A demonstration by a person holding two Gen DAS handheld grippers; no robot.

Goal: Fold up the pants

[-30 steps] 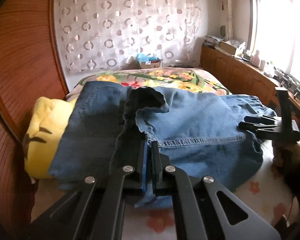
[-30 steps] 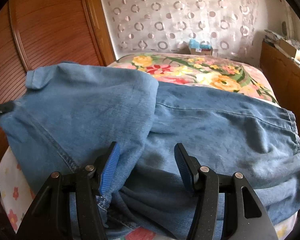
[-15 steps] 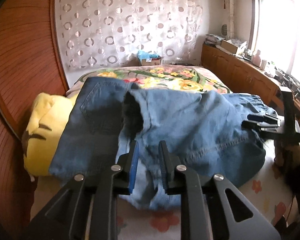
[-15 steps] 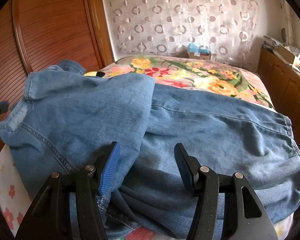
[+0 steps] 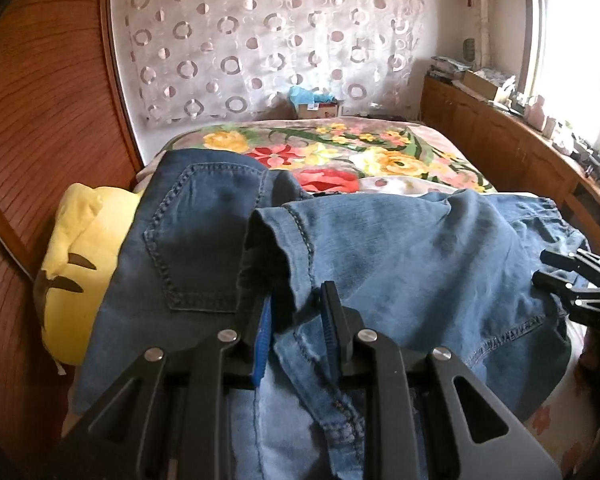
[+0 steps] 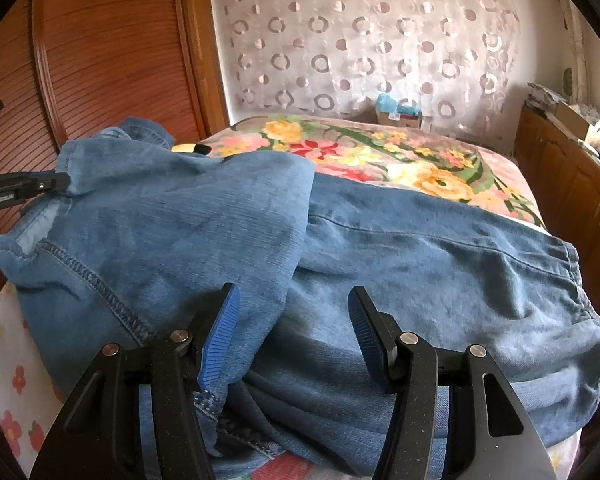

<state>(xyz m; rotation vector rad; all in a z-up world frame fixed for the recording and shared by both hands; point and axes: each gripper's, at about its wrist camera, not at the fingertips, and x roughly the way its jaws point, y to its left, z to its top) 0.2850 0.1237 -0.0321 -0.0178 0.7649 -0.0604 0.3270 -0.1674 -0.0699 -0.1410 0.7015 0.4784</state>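
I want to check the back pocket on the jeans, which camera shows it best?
The left wrist view: the back pocket faces the camera, its stitched outline whole, beside the yellow plush. In the right wrist view a folded leg covers that end; no pocket shows.

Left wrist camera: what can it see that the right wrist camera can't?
Only the left wrist view shows the bright window, the jeans' back pocket, and most of the yellow plush toy, of which the right wrist view catches just a tip. It also shows denim lying between the left gripper's slightly parted jaws.

Only the right wrist view shows the right gripper from behind, jaws open over the jeans.

Both show the jeans, the floral bedspread, the circle-patterned curtain and the wooden cabinets.
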